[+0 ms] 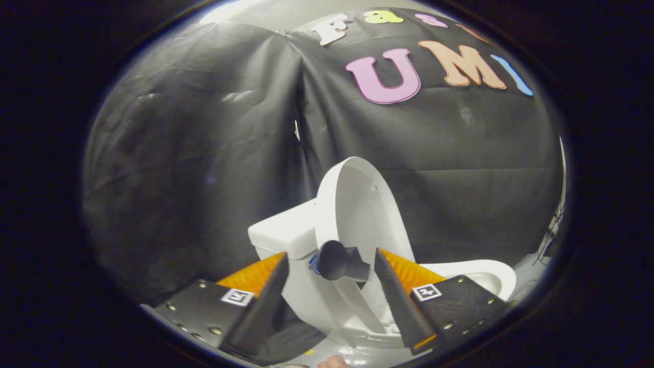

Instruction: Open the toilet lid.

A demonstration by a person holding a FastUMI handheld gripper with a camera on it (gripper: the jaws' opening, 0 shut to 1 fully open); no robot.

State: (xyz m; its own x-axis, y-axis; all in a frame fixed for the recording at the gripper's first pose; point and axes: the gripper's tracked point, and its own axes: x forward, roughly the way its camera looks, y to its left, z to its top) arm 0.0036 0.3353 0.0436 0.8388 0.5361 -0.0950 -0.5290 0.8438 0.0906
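Two sheets of creased black cloth (204, 153) form the booth's wall across the upper and middle of the frame, meeting at a vertical seam just left of centre, with a pale strip of ceiling above them and a glossy light floor (352, 352) at the bottom edge. Against that wall, a little below centre, stands a white toilet (317, 301): its tank (281, 232) sits to the left, its bowl rim (490, 273) curves out to the lower right, and the toilet lid (357, 204) is raised, standing nearly upright and leaning back toward the tank, its inner face turned to the right. A dark knob-like handle (337, 260) juts from the lid's lower front edge. The gripper (332, 271) is low in the frame, its fingers (265, 291) spread wide apart on either side of the handle, not touching it. A fingertip of the person's hand (333, 363) peeks in at the bottom centre.
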